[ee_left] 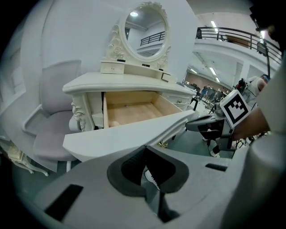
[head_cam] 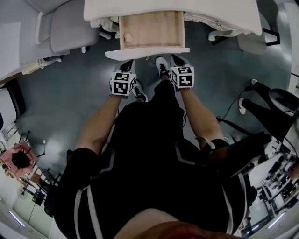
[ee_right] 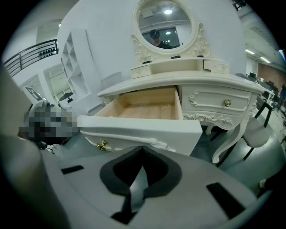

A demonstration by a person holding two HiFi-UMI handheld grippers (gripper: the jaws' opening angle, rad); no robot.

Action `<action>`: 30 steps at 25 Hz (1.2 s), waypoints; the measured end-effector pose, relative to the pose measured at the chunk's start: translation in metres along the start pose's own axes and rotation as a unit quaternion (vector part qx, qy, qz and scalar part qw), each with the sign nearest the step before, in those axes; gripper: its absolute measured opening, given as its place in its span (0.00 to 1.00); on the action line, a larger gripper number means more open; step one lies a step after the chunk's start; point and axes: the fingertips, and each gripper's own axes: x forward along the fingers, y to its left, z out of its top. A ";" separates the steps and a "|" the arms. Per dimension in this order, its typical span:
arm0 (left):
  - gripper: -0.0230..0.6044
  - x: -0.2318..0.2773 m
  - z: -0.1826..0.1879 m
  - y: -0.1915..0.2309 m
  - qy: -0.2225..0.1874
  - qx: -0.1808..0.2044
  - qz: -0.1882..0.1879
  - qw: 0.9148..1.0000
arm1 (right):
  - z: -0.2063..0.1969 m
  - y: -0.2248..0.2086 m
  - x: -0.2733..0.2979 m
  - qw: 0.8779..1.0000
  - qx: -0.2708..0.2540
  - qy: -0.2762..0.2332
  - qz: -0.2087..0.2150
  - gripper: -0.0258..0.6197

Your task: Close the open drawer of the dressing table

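Observation:
The white dressing table [head_cam: 224,14] has its middle drawer [head_cam: 150,30] pulled out, showing a bare wooden inside. Its white front panel [head_cam: 147,52] faces me. My left gripper [head_cam: 125,67] is just below the panel's left part, and my right gripper [head_cam: 179,63] just below its right part. In the left gripper view the shut jaw tips of the left gripper [ee_left: 145,147] sit right under the drawer front [ee_left: 129,134]. The right gripper [ee_right: 142,148] is also shut and empty, close under the drawer front [ee_right: 143,129], whose brass knob [ee_right: 102,145] is to the left.
A grey padded chair [head_cam: 70,28] stands left of the table and another seat [head_cam: 252,42] at its right. An oval mirror [ee_left: 147,29] tops the table. A closed side drawer [ee_right: 227,103] is on the right. A person's legs [head_cam: 266,109] are at the right.

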 end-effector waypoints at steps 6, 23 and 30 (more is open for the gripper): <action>0.04 0.010 -0.001 0.004 0.010 -0.008 0.008 1.000 | 0.006 -0.007 0.010 1.000 0.003 0.002 -0.001 0.05; 0.04 0.044 0.048 0.028 -0.001 -0.053 0.048 0.997 | 0.052 -0.032 0.044 1.000 0.009 0.006 0.013 0.05; 0.04 0.063 0.065 0.038 0.002 -0.041 0.064 0.997 | 0.070 -0.043 0.058 1.000 -0.007 0.014 0.021 0.05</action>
